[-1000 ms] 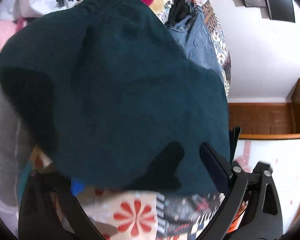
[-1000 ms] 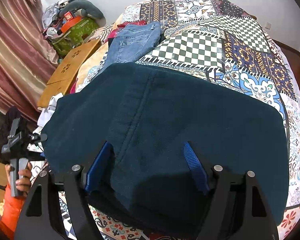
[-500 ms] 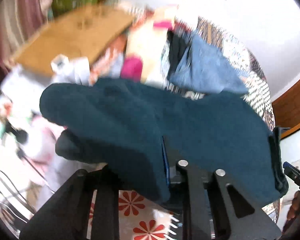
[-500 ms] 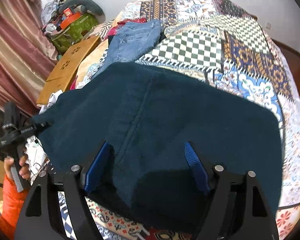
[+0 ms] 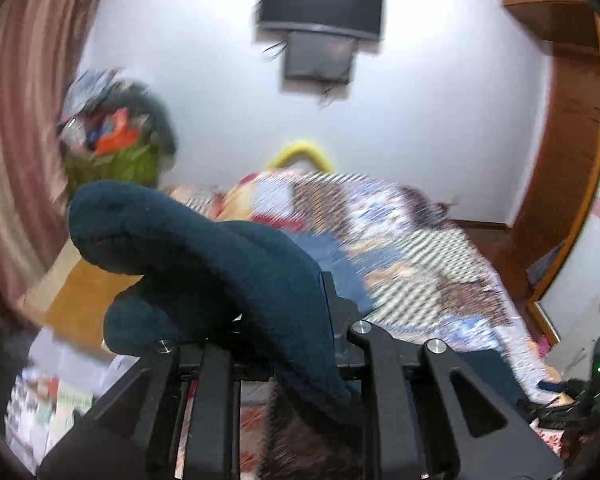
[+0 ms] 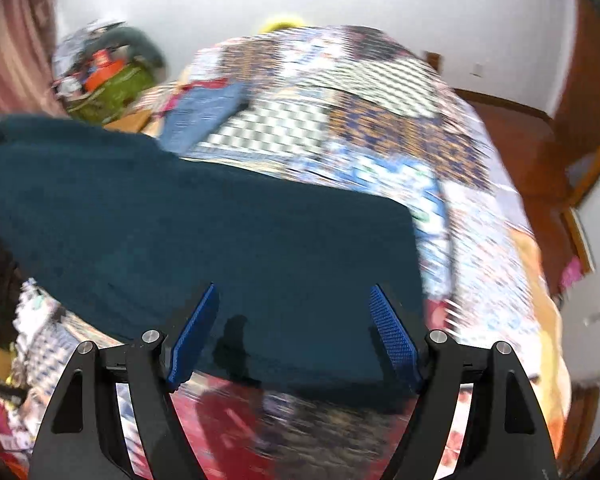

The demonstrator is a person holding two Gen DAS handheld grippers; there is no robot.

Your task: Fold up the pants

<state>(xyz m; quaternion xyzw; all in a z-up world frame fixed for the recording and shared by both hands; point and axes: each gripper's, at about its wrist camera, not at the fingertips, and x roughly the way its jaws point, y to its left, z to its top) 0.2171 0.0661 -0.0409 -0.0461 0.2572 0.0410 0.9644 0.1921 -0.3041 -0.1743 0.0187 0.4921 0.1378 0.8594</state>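
The dark teal pants [image 6: 204, 232] lie spread across the patchwork bed, blurred by motion. My left gripper [image 5: 284, 320] is shut on a bunched fold of the pants [image 5: 204, 248] and holds it lifted, the fabric draped over the fingers. My right gripper [image 6: 292, 332] is open, its blue pads [image 6: 392, 336] hovering just above the near edge of the pants, nothing between them.
The patchwork quilt [image 6: 380, 128] covers the bed. Blue jeans [image 6: 204, 112] lie at the far left of the bed. A green basket of clutter [image 5: 112, 152] stands by the curtain. A wooden board [image 5: 80, 300] lies left of the bed. A television [image 5: 320, 4] hangs on the wall.
My left gripper closed on the pants' edge and swung up and round, lifting the fabric. My right gripper stayed open above the pants and tilted up slightly.
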